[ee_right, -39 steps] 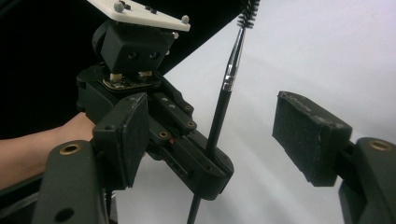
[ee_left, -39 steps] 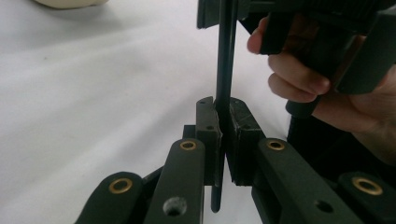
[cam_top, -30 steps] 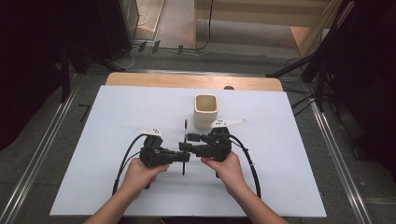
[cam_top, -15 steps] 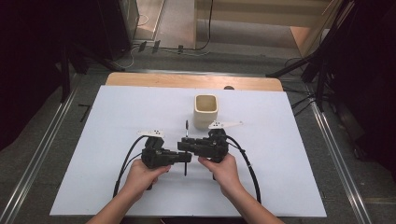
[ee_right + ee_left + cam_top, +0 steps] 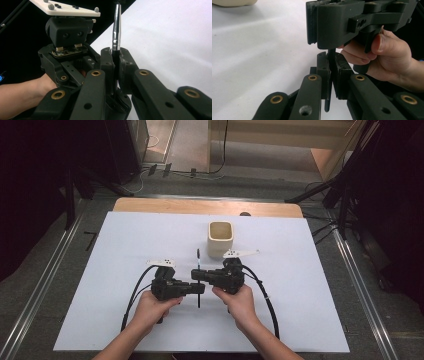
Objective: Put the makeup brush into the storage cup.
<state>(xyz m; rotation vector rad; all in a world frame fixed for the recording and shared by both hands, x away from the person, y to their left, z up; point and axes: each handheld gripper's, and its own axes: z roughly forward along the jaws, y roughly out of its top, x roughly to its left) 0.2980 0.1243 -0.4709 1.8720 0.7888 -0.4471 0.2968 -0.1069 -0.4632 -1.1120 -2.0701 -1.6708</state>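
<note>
Gripping a thin black pen-like rod (image 5: 198, 280) from both sides, the two hand-held grippers meet near the middle of the white-covered desk (image 5: 125, 235), their jaws pointed toward each other. In the high view the left hand-held gripper (image 5: 199, 289) is clenched on the rod's lower stretch, and the right hand-held gripper (image 5: 196, 274) is clamped on it just above, so the rod runs straight away from the person, its far tip sticking out toward a cream, square-mouthed cup (image 5: 220, 238) that stands upright just beyond the right hand-held gripper. The left gripper view shows the rod (image 5: 331, 56) pinched between its own two black pads, with the other gripper's closed jaws right above and the person's fingers (image 5: 384, 47) wrapped round that gripper's handle. In the right gripper view the rod (image 5: 116, 32) rises from between the pressed-together pads, black where it is held and shiny silver higher up (its very top is cut off by the frame edge), while the left gripper's body with its white three-cornered plate (image 5: 65, 8) sits close on the left. The right gripper's jaws have just been closing, and the rod is between them, pressed by both pads. Black cables (image 5: 135, 292) trail from each gripper back toward the person across the desk.
</note>
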